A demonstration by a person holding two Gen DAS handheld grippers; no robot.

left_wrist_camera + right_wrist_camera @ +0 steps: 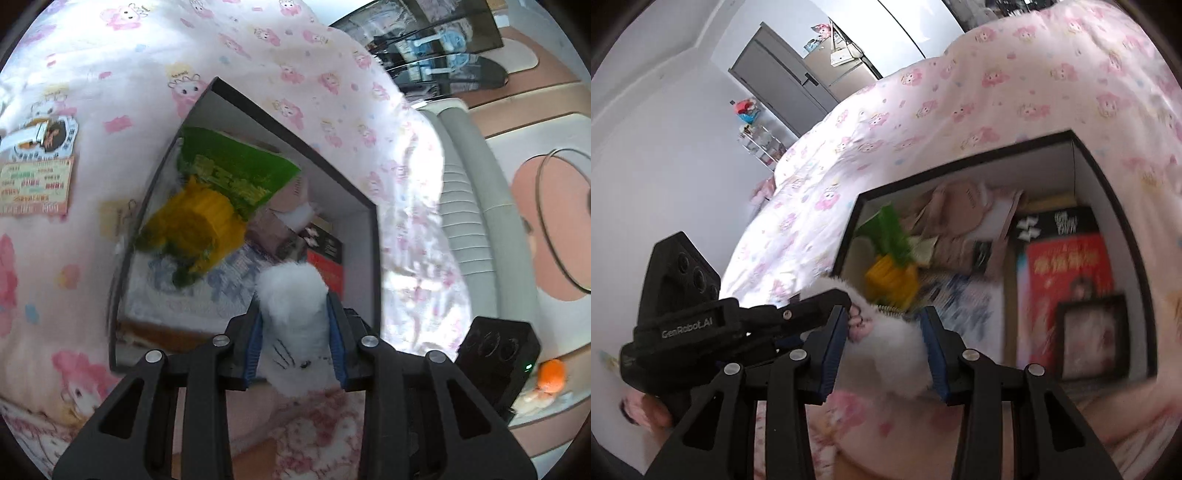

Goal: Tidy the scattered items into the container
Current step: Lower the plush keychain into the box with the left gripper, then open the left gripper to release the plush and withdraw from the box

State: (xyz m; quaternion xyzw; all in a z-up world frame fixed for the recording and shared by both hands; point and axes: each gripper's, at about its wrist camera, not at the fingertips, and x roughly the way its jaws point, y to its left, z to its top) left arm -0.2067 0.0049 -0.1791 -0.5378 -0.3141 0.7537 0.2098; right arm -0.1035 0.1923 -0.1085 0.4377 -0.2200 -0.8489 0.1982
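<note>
A white fluffy plush toy [288, 332] with a stitched face is clamped between the blue pads of my left gripper [293, 306], just above the near rim of the black-edged box [288, 133]. In the right wrist view my right gripper [884, 317] is shut on the same plush toy [890, 347], which shows a pink paw. The left gripper's housing [687, 325] sits close on its left. The open box [960, 162] lies ahead on the pink duvet. Inside it are a green packet [236, 162], a yellow pineapple toy [199, 225] and a red book [1067, 273].
Printed cards [37, 184] lie on the duvet left of the box. The padded grey bed edge [465, 206] runs on the right, with an orange toy [552, 374] on the floor beyond. A grey door [775, 81] and a small shelf [757, 136] stand by the far wall.
</note>
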